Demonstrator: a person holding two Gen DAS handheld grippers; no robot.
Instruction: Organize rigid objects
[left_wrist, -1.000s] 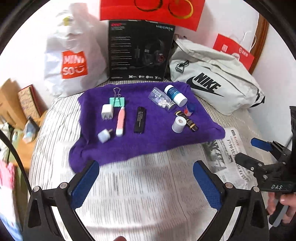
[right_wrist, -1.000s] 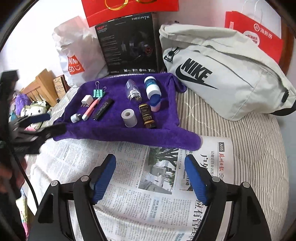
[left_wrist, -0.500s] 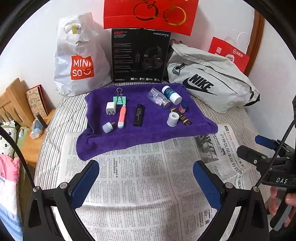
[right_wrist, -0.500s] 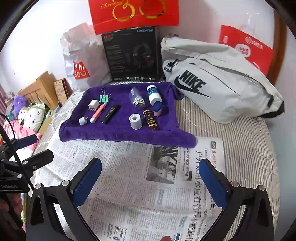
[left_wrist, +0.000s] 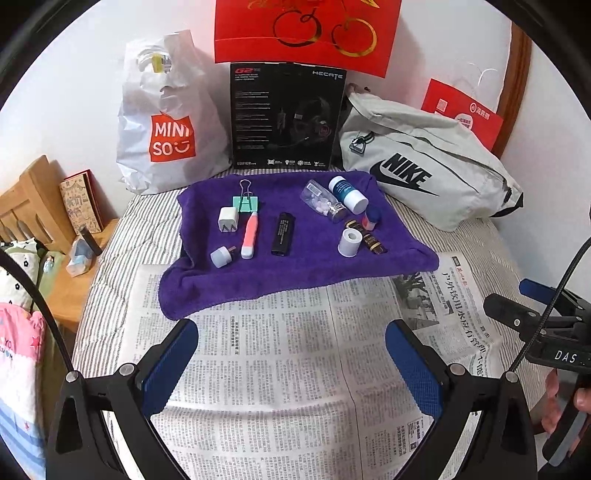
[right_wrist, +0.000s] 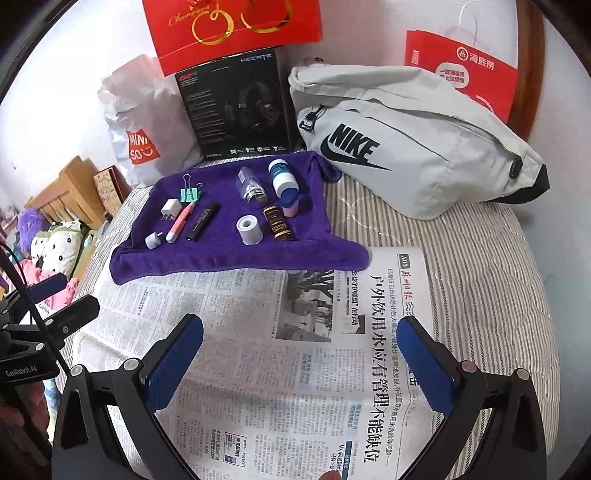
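Note:
A purple towel (left_wrist: 295, 273) (right_wrist: 221, 258) lies on the bed with several small items on it. On its left side are a green binder clip (left_wrist: 245, 201), a white charger plug (left_wrist: 226, 218), a pink-and-white pen-like tool (left_wrist: 249, 235), a small white adapter (left_wrist: 220, 256) and a black lighter-shaped bar (left_wrist: 283, 233). On its right side lie a clear pill bottle (left_wrist: 325, 202), a blue-and-white bottle (left_wrist: 349, 194), a white roll (left_wrist: 348, 242) and a dark small bottle (left_wrist: 369, 238). My left gripper (left_wrist: 291, 363) and right gripper (right_wrist: 301, 360) hang open over the newspaper, short of the towel, holding nothing.
Newspaper (left_wrist: 280, 369) covers the striped bed in front of the towel. Behind stand a white shopping bag (left_wrist: 166, 122), a black headset box (left_wrist: 286, 118), a grey Nike bag (left_wrist: 424, 170) and red bags (left_wrist: 306, 33). A wooden bedside shelf (left_wrist: 33, 206) is at left.
Both grippers have drawn back and up from the towel, so more newspaper shows. The right gripper's jaws have spread wider. The items on the towel have not moved.

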